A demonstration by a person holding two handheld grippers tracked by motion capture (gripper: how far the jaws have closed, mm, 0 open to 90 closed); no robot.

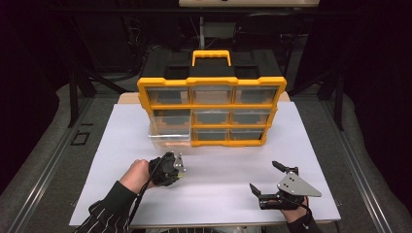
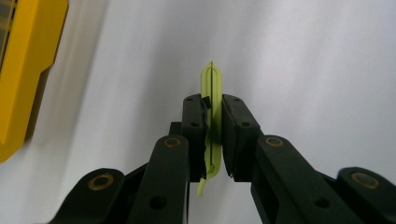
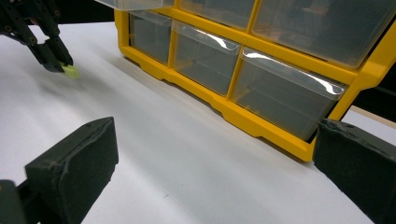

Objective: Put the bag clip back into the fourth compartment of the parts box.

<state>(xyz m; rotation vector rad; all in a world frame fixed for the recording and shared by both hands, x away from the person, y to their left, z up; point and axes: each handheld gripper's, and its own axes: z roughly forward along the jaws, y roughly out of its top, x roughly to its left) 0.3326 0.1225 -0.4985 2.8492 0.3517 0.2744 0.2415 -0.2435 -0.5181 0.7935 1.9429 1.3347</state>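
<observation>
- Black jaws of the left gripper (image 2: 212,135) are seen closed tight on a thin, flat yellow-green plastic piece (image 2: 212,88), which is held edge-on and sticks out past the jaw tips.
- From above, the left gripper (image 1: 180,167) is held over the near left part of the white sheet (image 1: 214,199), and the yellow-green piece shows as a small speck at its tip.
- From the right gripper view, the left gripper (image 3: 60,64) is seen at far left, with the yellow-green piece (image 3: 71,71) hanging just above the sheet; whether it touches cannot be told.
- The right gripper (image 1: 265,178), topped by a grey three-cornered plate, is held at the near right of the sheet with its jaws spread wide and nothing between them.
- A yellow-framed plastic organiser with clear drawers and a yellow handle (image 1: 212,114) stands upright at the far middle of the sheet.
- One clear drawer (image 1: 169,138), at the lower left of the organiser, is pulled out towards the near side.
- The white sheet is laid on a table with a grey surround (image 1: 43,165).
</observation>
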